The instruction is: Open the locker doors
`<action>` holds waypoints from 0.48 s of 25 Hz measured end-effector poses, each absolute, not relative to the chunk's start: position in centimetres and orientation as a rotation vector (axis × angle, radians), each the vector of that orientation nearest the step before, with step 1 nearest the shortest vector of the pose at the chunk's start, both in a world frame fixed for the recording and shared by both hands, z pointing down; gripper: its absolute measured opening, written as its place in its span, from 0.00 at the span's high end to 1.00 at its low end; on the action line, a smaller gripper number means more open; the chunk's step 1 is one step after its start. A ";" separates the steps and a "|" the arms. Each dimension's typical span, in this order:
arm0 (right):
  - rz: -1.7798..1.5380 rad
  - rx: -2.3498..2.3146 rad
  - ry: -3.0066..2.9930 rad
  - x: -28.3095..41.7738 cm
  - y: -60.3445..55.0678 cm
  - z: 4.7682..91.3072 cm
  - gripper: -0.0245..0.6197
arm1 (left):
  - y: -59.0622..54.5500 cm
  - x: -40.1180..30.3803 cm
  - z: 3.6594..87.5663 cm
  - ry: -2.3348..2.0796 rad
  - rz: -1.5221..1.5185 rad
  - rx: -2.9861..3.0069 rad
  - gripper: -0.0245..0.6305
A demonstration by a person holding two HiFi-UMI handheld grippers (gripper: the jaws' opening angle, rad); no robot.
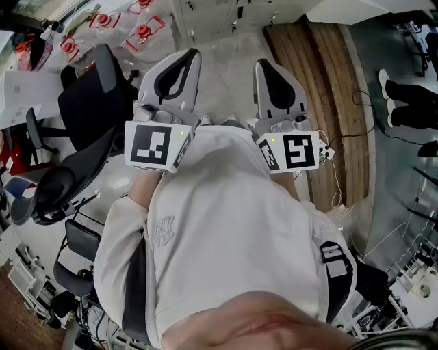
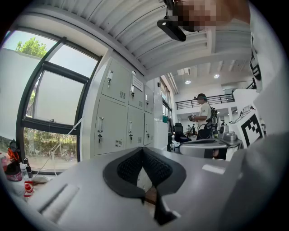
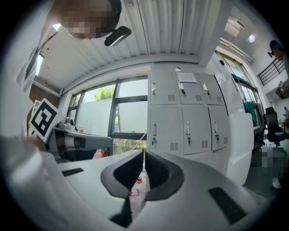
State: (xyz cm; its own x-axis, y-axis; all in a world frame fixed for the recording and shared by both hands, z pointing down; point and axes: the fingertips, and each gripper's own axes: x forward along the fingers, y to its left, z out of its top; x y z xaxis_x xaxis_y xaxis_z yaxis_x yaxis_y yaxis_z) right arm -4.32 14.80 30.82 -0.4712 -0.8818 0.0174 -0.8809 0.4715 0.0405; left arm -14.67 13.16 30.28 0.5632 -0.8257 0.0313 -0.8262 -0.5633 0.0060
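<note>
A bank of grey locker doors (image 3: 189, 118) stands ahead with every door closed, each with a small upright handle. The same lockers (image 2: 119, 118) fill the left half of the left gripper view, and their feet show at the top of the head view (image 1: 233, 15). My left gripper (image 1: 194, 53) and right gripper (image 1: 263, 65) are held side by side in front of my chest, pointing level toward the lockers and well short of them. In the left gripper view the left gripper (image 2: 143, 150) has its jaws together with nothing between them. The right gripper (image 3: 143, 153) is likewise shut and empty.
Black office chairs (image 1: 89, 102) and red-capped water jugs (image 1: 140, 31) crowd the left. A raised wooden platform (image 1: 335, 82) runs along the right, with a person's legs (image 1: 410, 102) beyond it. A large window (image 3: 104, 113) adjoins the lockers. Another person (image 2: 203, 113) stands far down the room.
</note>
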 end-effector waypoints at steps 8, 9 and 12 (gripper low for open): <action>-0.045 1.593 -2.656 -4.9 15.2 30.8 0.94 | 13.6 -15.3 30.3 -1.454 0.037 2.761 0.96; -0.044 1.591 -2.655 -5.0 15.2 30.9 0.94 | 13.6 -15.4 30.4 -1.456 0.039 2.759 0.96; -0.041 1.586 -2.652 -5.3 15.2 31.0 0.94 | 13.6 -15.8 30.3 -1.462 0.038 2.754 0.96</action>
